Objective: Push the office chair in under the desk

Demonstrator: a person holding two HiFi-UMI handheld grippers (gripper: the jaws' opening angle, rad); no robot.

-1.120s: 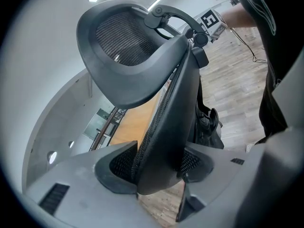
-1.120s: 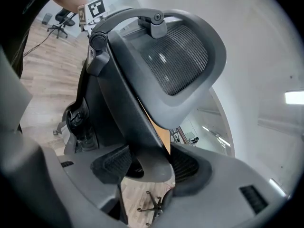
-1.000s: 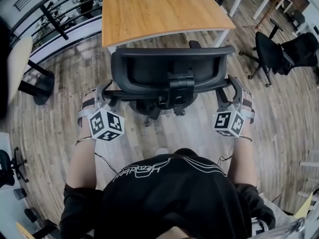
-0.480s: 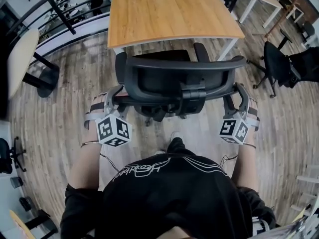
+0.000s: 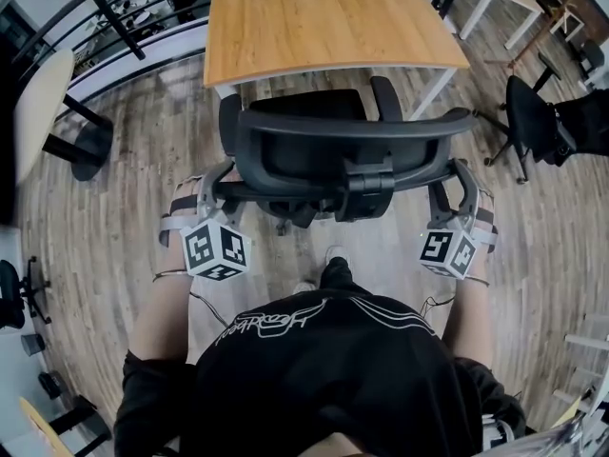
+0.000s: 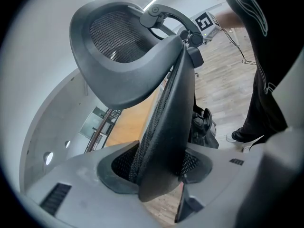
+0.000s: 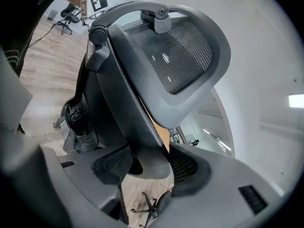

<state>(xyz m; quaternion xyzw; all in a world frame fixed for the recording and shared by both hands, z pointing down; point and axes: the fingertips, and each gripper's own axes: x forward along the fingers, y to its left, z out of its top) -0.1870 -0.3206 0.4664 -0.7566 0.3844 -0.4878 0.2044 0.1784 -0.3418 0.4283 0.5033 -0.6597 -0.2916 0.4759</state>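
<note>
The black mesh office chair [image 5: 314, 150] stands with its back to me, its seat front at the near edge of the wooden desk [image 5: 324, 17]. My left gripper [image 5: 217, 187] clamps the backrest's left edge and my right gripper [image 5: 455, 184] its right edge. In the left gripper view the left gripper [image 6: 159, 167] has the backrest's rim [image 6: 171, 118] between its pads; its jaws have just been closing onto it. The headrest [image 6: 118, 56] rises above. In the right gripper view the right gripper [image 7: 149, 163] pinches the opposite rim [image 7: 128, 103] under the headrest [image 7: 185, 51].
The desk's white leg [image 5: 433, 89] stands right of the chair. Another black chair [image 5: 533, 112] is at the right, a round table [image 5: 38, 112] at the left, and a railing [image 5: 124, 27] at the back left. My foot [image 5: 333, 255] is behind the chair's base.
The chair has rolled toward the desk with both grippers following it. A foot has come into view behind the chair. Over the last half second little has shifted.
</note>
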